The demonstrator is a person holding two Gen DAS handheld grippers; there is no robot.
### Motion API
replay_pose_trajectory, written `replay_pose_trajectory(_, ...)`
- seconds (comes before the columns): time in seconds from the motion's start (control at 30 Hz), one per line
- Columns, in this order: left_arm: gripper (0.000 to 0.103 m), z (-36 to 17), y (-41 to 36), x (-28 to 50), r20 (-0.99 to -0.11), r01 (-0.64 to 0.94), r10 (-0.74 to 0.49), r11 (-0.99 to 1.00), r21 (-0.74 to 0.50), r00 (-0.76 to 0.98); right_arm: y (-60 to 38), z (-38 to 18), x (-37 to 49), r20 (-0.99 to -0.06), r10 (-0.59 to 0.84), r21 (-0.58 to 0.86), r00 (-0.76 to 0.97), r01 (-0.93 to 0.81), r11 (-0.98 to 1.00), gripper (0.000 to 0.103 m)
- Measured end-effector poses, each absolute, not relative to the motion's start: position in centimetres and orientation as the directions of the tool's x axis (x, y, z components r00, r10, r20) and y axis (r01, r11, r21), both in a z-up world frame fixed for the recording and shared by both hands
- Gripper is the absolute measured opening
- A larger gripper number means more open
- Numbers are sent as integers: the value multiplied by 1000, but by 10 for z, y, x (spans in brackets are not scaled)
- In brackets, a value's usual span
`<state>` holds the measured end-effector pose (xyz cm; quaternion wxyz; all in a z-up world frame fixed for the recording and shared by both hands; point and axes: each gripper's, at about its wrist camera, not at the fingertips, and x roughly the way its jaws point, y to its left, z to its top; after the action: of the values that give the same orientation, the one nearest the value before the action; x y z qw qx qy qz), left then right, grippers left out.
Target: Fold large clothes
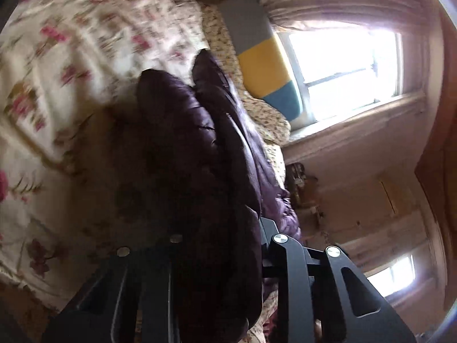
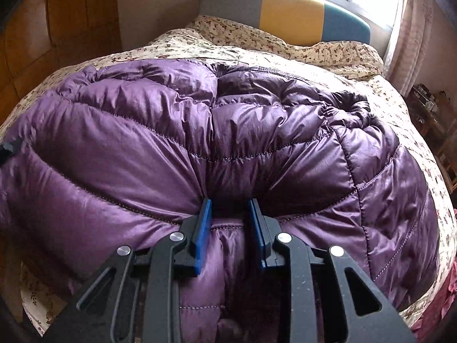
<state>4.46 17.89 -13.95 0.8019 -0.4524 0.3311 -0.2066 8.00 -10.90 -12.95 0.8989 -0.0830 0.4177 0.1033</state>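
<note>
Puffy purple quilted jacket (image 2: pixel 228 143) spread on the floral-covered bed (image 2: pixel 328 54). Right hand-held gripper (image 2: pixel 229 217) pinches a jacket fold between its blue pads (image 2: pixel 203 228). Left hand-held gripper (image 1: pixel 228 228) is swathed in jacket (image 1: pixel 182 148); grip state cannot be told.

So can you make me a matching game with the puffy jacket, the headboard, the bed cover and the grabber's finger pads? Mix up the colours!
Things:
1. puffy jacket
2. headboard
3. bed cover
4. finger pads of the right gripper

Colours:
A. grey, yellow and teal blocks
B. bright blue
C. shiny purple
D. cream with little flowers

Pairs: 1-C, 2-A, 3-D, 4-B
</note>
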Motion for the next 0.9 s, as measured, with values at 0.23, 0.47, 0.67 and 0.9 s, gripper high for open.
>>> replay_pose_trajectory(0.23,25,-95,151,52,-322,142,-662,547,-825,677,-96,-137,78,-759,53,-144,649,-246,959,25)
replay_pose_trajectory(0.47,25,-53,103,78,-307,280,-732,561,-779,609,-90,-144,79,-746,24,-206,665,-264,942,25)
replay_pose_trajectory(0.67,25,-34,50,105,-317,371,-787,551,-747,529,-100,-133,81,-761,64,-168,646,-291,942,26)
replay_pose_trajectory(0.9,23,-21,6,122,-345,412,-803,559,-720,486,-136,-94,64,-751,100,-108,653,-270,957,48)
